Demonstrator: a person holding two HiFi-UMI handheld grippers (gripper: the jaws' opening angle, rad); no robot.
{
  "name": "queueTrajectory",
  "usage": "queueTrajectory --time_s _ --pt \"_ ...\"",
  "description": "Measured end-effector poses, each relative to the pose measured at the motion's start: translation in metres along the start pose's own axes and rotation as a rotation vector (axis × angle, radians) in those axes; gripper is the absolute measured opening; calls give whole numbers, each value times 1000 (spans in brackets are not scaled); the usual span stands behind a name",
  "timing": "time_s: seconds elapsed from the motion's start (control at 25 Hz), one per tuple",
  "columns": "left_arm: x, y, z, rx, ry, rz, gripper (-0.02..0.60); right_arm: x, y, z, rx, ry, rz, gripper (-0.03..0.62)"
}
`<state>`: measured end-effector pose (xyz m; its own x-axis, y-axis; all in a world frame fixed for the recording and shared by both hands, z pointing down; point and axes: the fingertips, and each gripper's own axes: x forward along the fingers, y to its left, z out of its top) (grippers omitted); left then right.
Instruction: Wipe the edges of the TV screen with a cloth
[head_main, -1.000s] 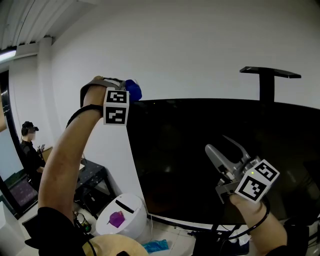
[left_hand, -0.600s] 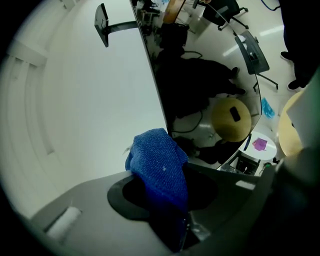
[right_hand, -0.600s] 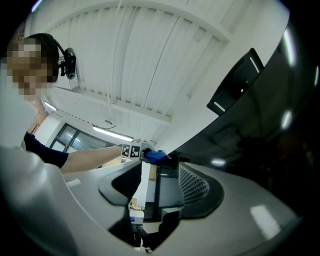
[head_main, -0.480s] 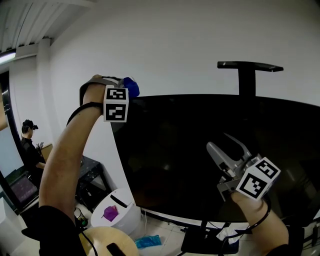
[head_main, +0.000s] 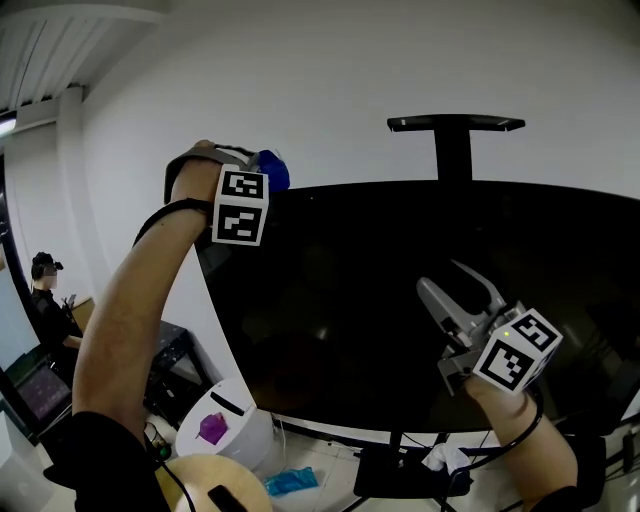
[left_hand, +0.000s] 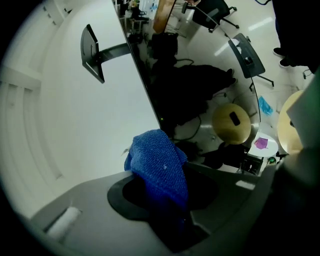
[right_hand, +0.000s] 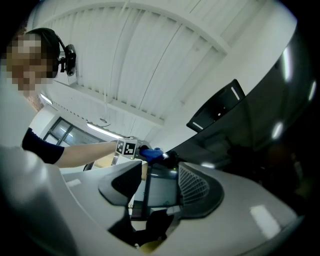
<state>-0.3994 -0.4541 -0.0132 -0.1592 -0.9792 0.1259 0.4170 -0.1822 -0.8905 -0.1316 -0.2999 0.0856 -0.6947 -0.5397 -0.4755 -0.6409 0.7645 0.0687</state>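
two grippers at a dark tv screen (head_main: 400, 300). left gripper (head_main: 250, 168) clamped on blue cloth (head_main: 272, 170) at screen's top left corner. right gripper (head_main: 462, 298) jaws apart, empty, in front of screen. step: prob. wiping top edge; next needs cloth slid along it w/ steady contact.

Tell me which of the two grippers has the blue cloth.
The left gripper, up at the top edge of the TV screen: its jaws are shut on the blue cloth. The right gripper is open, empty.
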Motion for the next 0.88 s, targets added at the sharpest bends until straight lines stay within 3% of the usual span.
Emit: queueTrajectory --time_s 0.32,0.88 --pt "-19 20 49 39 -87 48 123 -23 7 11 -49 0 -73 238" --pt "-62 73 168 49 -141 58 123 -122 -47 66 -67 6 -124 238"
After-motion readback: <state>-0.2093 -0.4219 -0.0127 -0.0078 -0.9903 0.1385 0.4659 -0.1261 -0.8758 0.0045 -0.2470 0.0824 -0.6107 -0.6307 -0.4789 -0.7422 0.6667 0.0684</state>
